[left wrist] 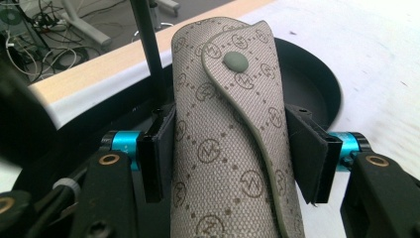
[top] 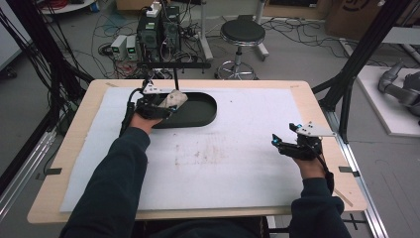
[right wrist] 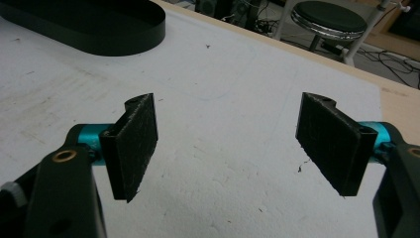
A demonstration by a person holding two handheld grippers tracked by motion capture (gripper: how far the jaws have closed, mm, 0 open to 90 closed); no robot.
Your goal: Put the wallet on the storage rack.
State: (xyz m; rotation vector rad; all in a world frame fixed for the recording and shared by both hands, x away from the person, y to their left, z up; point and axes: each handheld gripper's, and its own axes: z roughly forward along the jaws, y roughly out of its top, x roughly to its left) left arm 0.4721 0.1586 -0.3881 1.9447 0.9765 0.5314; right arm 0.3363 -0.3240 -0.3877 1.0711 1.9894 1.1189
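A beige patterned pouch (left wrist: 225, 148) with a grey snap button is clamped between the jaws of my left gripper (left wrist: 237, 153). In the high view that left gripper (top: 166, 101) holds the pouch (top: 175, 99) over the left end of a black oval tray (top: 198, 116). The tray's dark rim (left wrist: 317, 84) curves behind the pouch. My right gripper (top: 283, 141) hovers near the right side of the white mat (top: 228, 153), open, with nothing between its pads (right wrist: 133, 144).
The tray's end (right wrist: 114, 29) lies far left in the right gripper view. A thin black post (left wrist: 148, 54) rises just behind the tray. A stool (top: 241, 34), electronics boxes and cables stand on the floor beyond the wooden table edge (top: 198, 82).
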